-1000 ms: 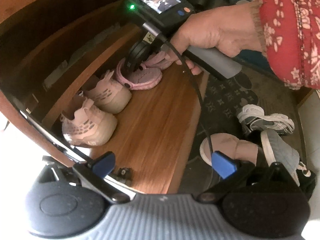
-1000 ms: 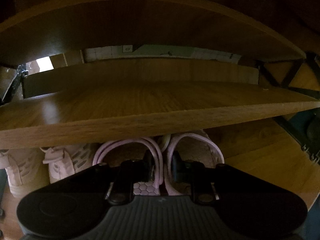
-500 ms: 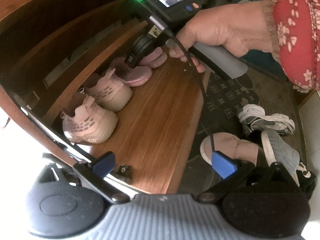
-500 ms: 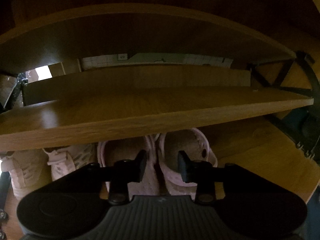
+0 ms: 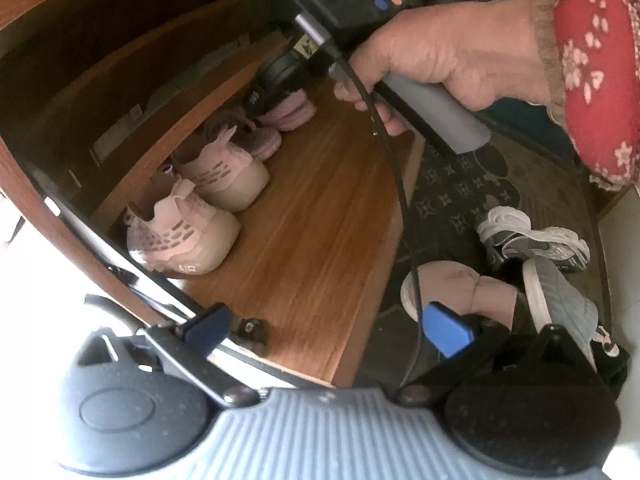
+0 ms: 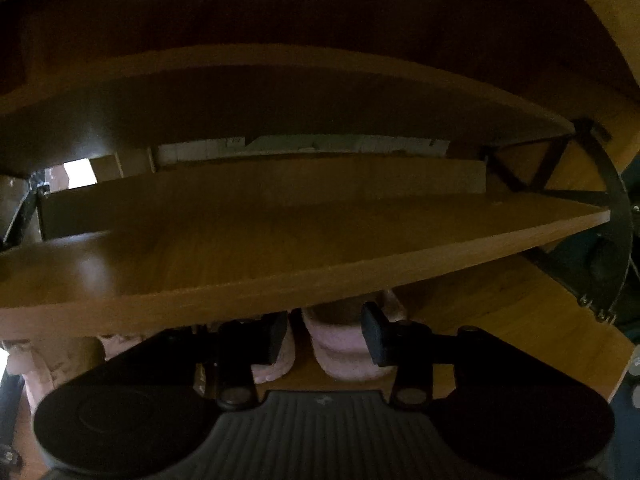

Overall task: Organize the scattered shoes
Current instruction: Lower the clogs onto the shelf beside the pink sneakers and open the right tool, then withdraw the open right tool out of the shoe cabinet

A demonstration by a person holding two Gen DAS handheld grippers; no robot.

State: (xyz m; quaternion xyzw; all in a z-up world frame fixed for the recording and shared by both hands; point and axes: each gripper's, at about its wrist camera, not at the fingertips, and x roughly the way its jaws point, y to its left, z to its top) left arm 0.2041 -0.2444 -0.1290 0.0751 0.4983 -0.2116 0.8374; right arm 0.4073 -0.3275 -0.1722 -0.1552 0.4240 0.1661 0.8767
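The right gripper (image 6: 324, 336), jaws opening around but clear of the pale pink foam clog (image 6: 346, 350) on the wooden bottom shelf (image 5: 320, 216), looks mid-release; next, withdrawing toward shoes off that shelf.

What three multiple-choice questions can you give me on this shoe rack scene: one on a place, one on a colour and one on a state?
1. Where do the two pink sneakers stand?
A. on the patterned mat
B. on the wooden shelf
C. on a chair

2. What colour are the pads on the fingers of the left gripper?
A. red
B. blue
C. yellow

3. What state is the left gripper in?
A. open and empty
B. shut on a sneaker
C. shut on a cable

Answers:
1 B: they sit side by side on the board.
2 B: both pads show blue.
3 A: its fingers stand wide apart, gripping nothing.
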